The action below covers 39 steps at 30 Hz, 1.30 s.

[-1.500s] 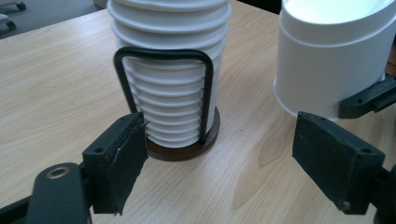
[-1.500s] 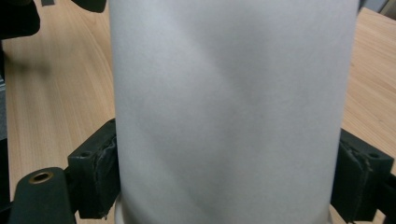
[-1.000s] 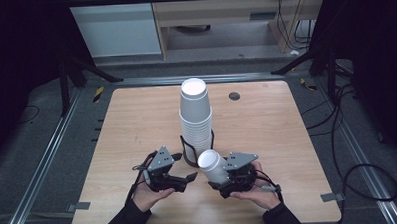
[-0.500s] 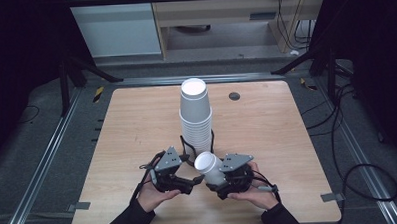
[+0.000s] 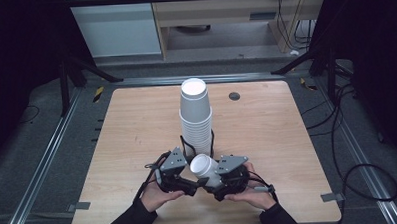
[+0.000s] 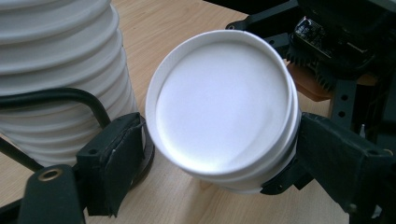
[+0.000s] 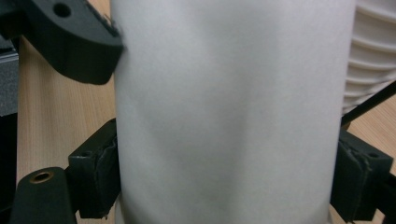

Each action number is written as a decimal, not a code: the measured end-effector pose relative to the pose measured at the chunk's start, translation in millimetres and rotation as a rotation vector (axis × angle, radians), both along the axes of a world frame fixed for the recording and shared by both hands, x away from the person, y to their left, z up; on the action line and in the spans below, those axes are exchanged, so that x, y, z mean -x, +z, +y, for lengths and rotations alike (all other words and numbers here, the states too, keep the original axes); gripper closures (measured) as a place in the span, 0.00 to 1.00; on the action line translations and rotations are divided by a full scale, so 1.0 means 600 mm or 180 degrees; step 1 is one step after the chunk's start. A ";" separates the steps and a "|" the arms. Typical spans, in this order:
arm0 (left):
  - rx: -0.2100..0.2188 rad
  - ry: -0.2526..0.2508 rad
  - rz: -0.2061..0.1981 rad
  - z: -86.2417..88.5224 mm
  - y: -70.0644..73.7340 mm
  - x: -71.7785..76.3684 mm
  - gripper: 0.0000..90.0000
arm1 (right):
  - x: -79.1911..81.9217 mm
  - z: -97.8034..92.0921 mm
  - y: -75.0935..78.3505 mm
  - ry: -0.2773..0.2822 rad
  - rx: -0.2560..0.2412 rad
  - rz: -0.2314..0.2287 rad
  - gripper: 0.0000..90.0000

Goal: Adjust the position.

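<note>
Just in front of the tall stack of white paper cups (image 5: 195, 117), the right gripper (image 5: 220, 180) clamps a tilted white paper cup (image 5: 207, 168) by its wall; the left gripper (image 5: 189, 185) straddles the cup's bottom end, jaws apparently not yet closed.

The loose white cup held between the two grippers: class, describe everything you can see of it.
The loose cup is plain white, seemingly paper, with a rolled rim; a second rim below suggests nested cups. It lies tilted, mouth up-left, just in front of the tall cup stack. The right gripper clamps its body; the left gripper has its jaws on either side, near the rim.
</note>
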<state>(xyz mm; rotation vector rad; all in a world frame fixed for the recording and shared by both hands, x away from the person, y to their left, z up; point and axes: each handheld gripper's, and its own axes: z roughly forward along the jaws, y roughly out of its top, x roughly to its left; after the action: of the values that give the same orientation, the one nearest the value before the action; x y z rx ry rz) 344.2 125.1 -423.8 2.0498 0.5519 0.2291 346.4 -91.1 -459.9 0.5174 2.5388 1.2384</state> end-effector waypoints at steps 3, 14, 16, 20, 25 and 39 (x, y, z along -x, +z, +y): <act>-0.0003 -0.0028 0.0028 -0.001 -0.001 -0.001 0.16 | 0.001 0.004 0.000 0.0037 0.0012 -0.0002 0.16; 0.0011 -0.0066 0.0064 -0.004 -0.002 -0.001 0.15 | 0.003 0.018 -0.001 0.0154 0.0041 -0.0039 0.16; 0.0042 -0.0059 0.0066 -0.003 -0.001 -0.001 0.15 | 0.003 0.019 -0.001 0.0158 0.0036 -0.0039 0.16; 0.0064 -0.0034 0.0078 -0.003 -0.001 -0.001 0.15 | 0.003 0.023 -0.001 0.0152 0.0002 -0.0024 0.16; 0.0070 -0.0029 0.0118 -0.005 -0.003 -0.002 0.15 | 0.003 0.026 -0.001 0.0158 -0.0017 -0.0020 0.16; 0.0119 -0.0054 0.0163 0.000 -0.002 -0.004 0.18 | 0.004 0.030 -0.001 0.0157 0.0000 -0.0027 0.16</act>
<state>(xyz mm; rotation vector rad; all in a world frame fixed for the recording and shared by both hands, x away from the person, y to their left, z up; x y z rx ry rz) 346.4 124.8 -424.8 2.0279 0.5661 0.1554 344.0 -73.3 -460.7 0.4512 2.5590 1.2549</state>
